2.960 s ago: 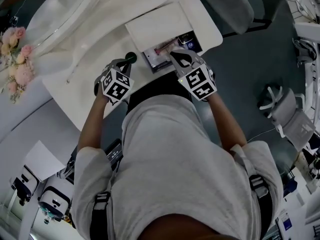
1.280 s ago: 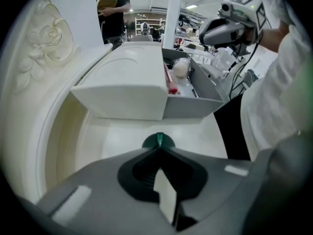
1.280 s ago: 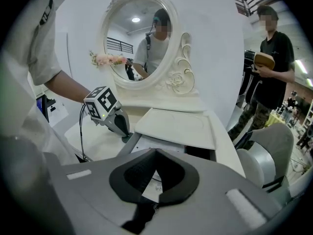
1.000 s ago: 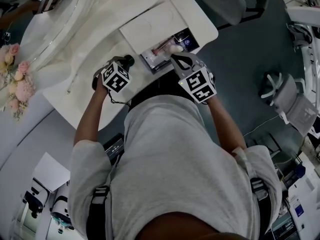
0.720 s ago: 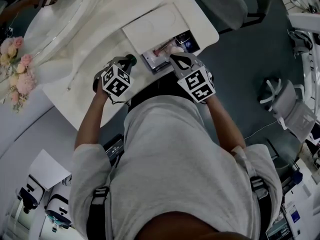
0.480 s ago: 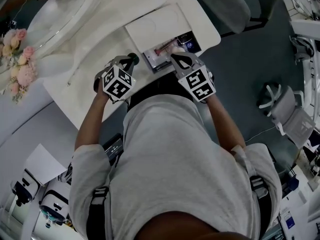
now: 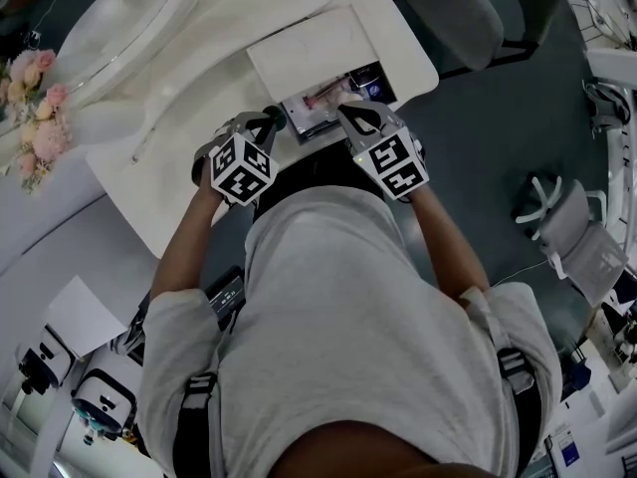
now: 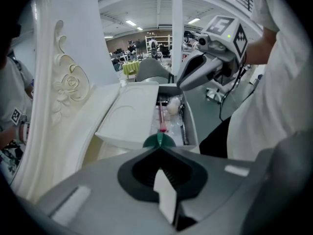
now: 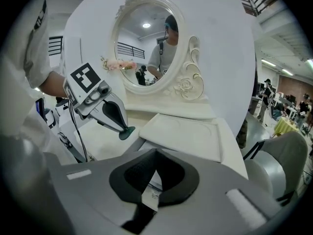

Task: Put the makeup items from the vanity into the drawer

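A small dark green round makeup item is pinched in my left gripper, which is shut on it and hovers just left of the open drawer of the white vanity. In the drawer lie a pink stick, a white puff and a dark slim item. My right gripper is shut, with its tips at the drawer's front edge; any pinch on that edge is hidden. The right gripper view shows the left gripper carrying the green item.
A white raised panel sits on the vanity behind the drawer. An oval mirror stands at the back, and pink flowers are to the left. A grey chair stands right of the vanity. The person's body fills the near side.
My left gripper has lifted and moved right toward the drawer with the green item in it. The right gripper has stayed at the drawer's front.
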A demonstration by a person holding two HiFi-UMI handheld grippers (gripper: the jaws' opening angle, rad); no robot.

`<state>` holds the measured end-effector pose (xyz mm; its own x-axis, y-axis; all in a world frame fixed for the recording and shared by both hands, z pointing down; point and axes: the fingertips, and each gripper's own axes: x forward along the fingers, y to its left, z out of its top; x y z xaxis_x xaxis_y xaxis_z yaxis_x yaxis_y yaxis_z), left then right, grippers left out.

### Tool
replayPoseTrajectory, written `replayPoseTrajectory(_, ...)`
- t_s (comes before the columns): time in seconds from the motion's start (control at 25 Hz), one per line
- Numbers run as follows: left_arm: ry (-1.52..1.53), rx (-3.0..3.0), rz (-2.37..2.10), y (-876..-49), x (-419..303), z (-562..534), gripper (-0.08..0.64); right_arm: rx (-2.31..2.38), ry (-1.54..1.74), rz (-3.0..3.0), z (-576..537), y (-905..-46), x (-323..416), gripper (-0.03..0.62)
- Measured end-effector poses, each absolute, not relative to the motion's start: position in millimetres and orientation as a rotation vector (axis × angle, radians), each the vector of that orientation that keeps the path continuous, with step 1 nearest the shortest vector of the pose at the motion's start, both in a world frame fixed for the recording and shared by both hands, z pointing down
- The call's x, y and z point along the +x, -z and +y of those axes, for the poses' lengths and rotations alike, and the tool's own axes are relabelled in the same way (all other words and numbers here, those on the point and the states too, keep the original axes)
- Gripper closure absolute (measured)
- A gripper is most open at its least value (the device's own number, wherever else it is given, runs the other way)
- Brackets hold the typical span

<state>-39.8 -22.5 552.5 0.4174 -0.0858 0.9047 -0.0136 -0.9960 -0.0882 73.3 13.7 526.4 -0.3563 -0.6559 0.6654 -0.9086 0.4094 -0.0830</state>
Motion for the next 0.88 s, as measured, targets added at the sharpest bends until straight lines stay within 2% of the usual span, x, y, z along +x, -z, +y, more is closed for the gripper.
replayPoseTrajectory(0.88,1.708,-2.479,-0.114,-579.9,21.2,12.8,0.558,1.439,-0.685,-2.077,55.6,-535.1,117.6,0.593)
